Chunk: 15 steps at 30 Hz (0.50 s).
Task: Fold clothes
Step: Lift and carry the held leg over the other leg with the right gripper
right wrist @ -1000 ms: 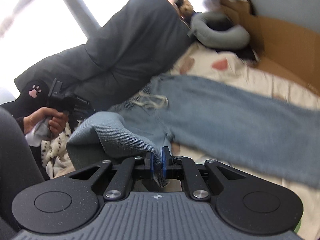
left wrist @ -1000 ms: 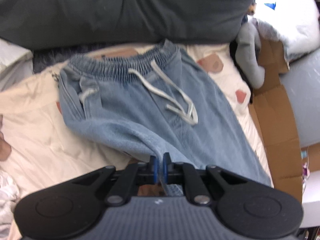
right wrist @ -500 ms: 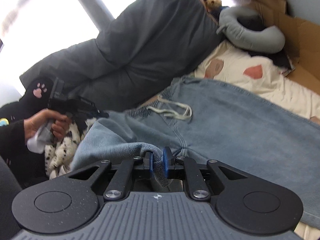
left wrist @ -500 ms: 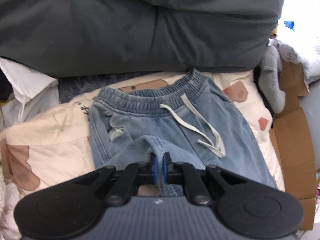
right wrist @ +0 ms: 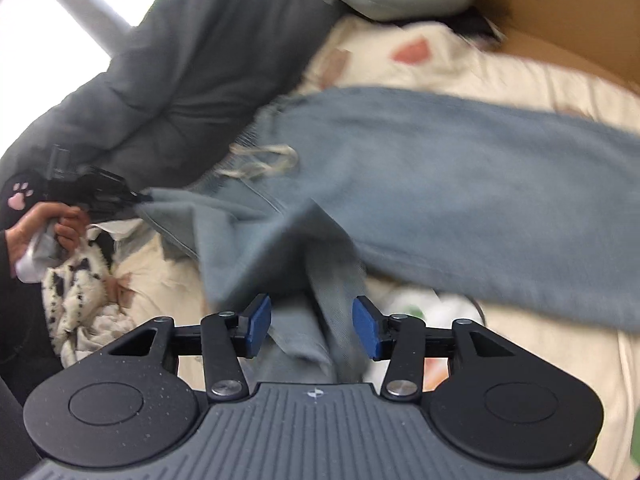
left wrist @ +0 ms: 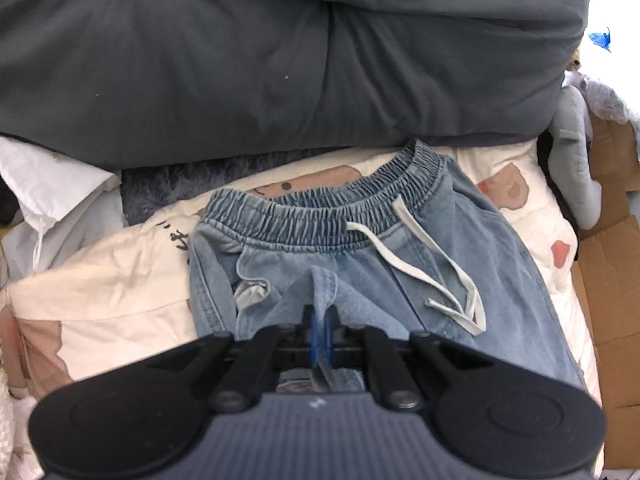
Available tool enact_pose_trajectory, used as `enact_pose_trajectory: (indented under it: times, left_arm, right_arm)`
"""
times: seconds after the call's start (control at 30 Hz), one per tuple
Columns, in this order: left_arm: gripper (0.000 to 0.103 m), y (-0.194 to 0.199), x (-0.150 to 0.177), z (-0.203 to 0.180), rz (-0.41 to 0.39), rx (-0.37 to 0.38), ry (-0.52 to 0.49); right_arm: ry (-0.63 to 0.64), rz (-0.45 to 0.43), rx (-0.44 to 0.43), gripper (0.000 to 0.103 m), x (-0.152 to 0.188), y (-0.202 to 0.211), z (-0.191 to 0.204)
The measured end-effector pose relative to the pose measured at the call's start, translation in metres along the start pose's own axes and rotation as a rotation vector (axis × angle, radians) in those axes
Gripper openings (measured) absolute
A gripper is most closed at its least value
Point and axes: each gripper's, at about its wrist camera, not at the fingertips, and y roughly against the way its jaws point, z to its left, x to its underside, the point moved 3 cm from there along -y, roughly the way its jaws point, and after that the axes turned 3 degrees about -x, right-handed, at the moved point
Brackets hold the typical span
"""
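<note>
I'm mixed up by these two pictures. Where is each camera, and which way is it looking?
Left wrist: sits on the left gripper, shut on a fold of the jeans, looking down toward the waistband and grey duvet; only the gripper shows.
Right wrist: sits on the right gripper, jaws just opened around loose denim, looking across the bed; the person's hand holds the left gripper.
Both show the jeans, drawstring and duvet.

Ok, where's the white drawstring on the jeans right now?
In the left wrist view the white drawstring trails from the elastic waistband down across the front of the jeans, right of the left claw, which is shut on a denim fold.
</note>
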Motion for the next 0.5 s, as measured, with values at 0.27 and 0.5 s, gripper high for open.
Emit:
enact_pose_trajectory:
  times: [0.27, 0.5]
  left_arm:
    - [0.004, -0.003, 0.001, -0.001, 0.004, -0.017, -0.011]
    - [0.004, -0.004, 0.004, 0.001, 0.01, -0.024, -0.009]
  right_arm:
    - [-0.069, 0.104, -0.002, 0.062, 0.054, -0.033, -0.019]
    - [-0.028, 0.179, -0.026, 0.071, 0.072, -0.07, -0.006]
